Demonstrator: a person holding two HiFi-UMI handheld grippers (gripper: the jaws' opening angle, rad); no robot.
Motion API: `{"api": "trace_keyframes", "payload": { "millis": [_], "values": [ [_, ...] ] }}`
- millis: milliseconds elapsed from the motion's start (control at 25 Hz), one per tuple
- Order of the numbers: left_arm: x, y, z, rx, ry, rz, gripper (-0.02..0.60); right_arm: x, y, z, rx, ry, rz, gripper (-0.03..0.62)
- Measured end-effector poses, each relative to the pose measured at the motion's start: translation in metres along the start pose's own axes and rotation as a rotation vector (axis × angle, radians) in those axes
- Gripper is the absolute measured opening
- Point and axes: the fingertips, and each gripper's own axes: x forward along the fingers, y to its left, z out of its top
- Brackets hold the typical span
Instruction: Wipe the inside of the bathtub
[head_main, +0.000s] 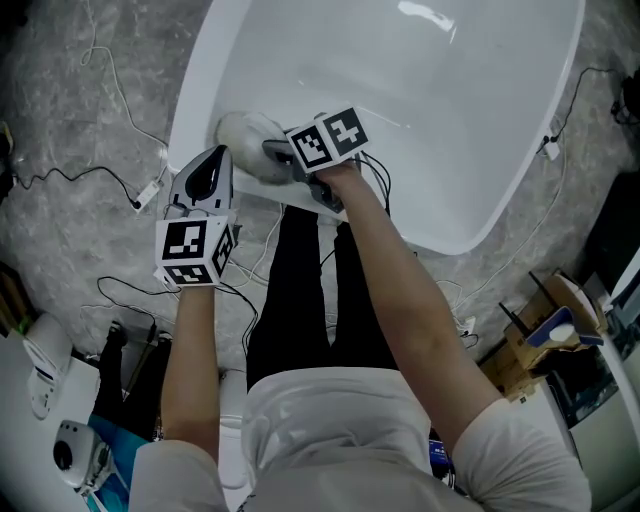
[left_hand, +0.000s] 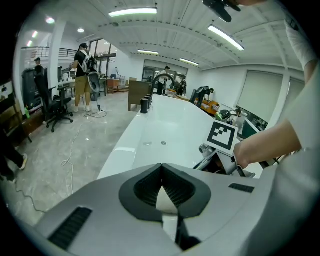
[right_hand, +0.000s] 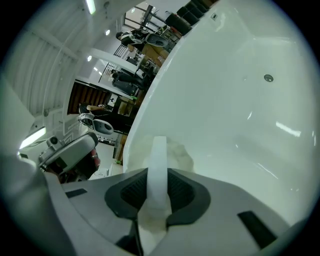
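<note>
Right hand-held gripper (right_hand: 159, 190) is clamped on a white band of the pale fluffy wiping cloth (right_hand: 176, 152). The cloth sits against the near end wall of the glossy white bathtub (right_hand: 240, 100), just under the rim. My left hand-held gripper (left_hand: 162, 187) has its jaws brought together on nothing I can make out. Only a pale wedge shows below the tips, probably tub rim behind them. It hovers at the rim just beside the cloth. My main worry is the grip: the jaws pinch only that narrow band, so as I judge it, dragging across slick enamel could pull the cloth free or fold it under, and then I'd be scraping jaw on tub. The thin black cables (head_main: 378, 180) trailing from the right hand-held gripper hang over the rim and might snag there on a long stroke. The idle left one is close enough to knock the edge if I lean in. By count I have two hand-held grippers, one cloth and one bathtub. Farther along the basin are two small round fittings (left_hand: 163, 143), and at the far end one dark arched faucet (left_hand: 162, 80). Several loose white cords (head_main: 110, 90) lie on the grey marbled floor (head_main: 70, 220) around the tub.
</note>
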Motion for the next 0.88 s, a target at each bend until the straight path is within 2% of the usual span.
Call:
{"api": "trace_keyframes", "payload": {
  "millis": [200,360,880],
  "values": [
    [0.009,-0.011,-0.004,-0.023,0.005,-0.022,0.011,-0.01,-0.009,-0.01,-0.039,0.01,0.023,0.098],
    [0.013,-0.021,-0.005,-0.014,0.007,-0.037,0.011,-0.021,-0.018,-0.021,-0.063,0.034,0.034,0.098],
    [0.029,-0.065,-0.011,0.011,0.022,-0.094,0.011,-0.064,-0.047,-0.06,-0.018,0.006,0.01,0.098]
  ]
}}
